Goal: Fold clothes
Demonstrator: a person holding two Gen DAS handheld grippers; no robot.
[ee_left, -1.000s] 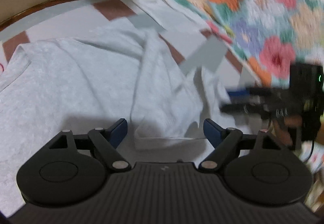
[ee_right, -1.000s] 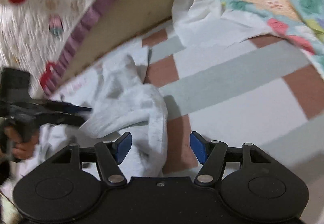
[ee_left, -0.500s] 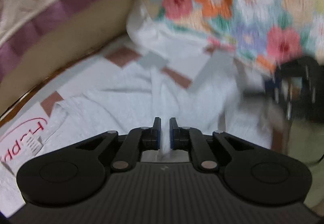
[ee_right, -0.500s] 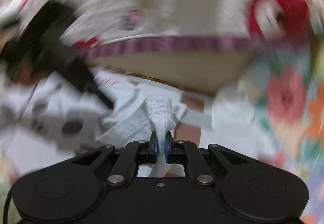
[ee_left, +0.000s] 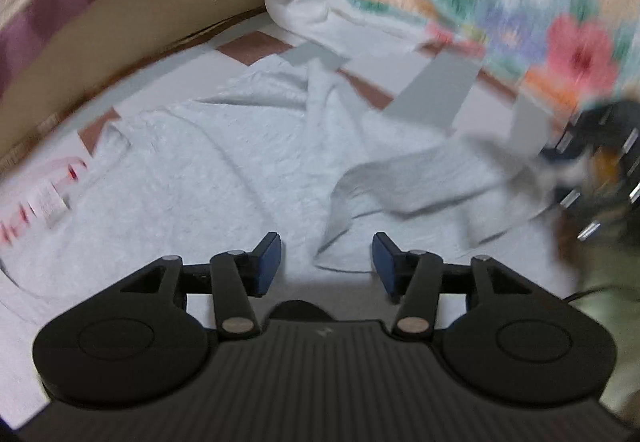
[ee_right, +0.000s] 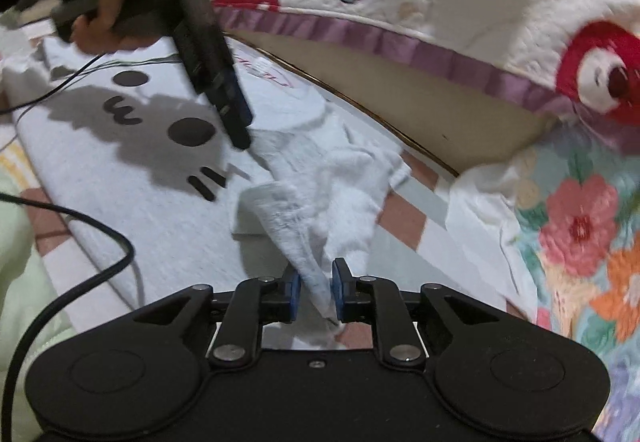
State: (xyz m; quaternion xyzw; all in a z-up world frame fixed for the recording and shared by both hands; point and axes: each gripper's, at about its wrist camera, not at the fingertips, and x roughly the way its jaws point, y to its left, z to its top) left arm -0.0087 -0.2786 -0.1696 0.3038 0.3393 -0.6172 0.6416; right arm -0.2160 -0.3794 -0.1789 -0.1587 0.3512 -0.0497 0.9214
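Observation:
A white fleecy garment (ee_left: 192, 170) lies spread on the bed, with a care label (ee_left: 44, 202) near its left edge. In the right wrist view its front shows a black cartoon cat face (ee_right: 160, 126). My left gripper (ee_left: 326, 262) hovers open over the garment, nothing between its blue pads. A strip of the garment (ee_left: 404, 182) is lifted off to the right towards my blurred right gripper (ee_left: 592, 162). My right gripper (ee_right: 316, 288) is shut on that bunched strip (ee_right: 304, 242). The left gripper (ee_right: 228, 110), held by a hand, points down at the garment.
A floral quilt (ee_left: 520, 2) and a white folded cloth (ee_left: 320, 10) lie at the far right. A white quilt with purple trim (ee_right: 400, 38) sits over a beige board (ee_right: 440, 106). The bedsheet (ee_left: 432, 90) is checked. A black cable (ee_right: 80, 270) runs at left.
My left gripper, shut half a second ago, has opened and let go. The right gripper shut on the garment strip and has pulled it up and rightward.

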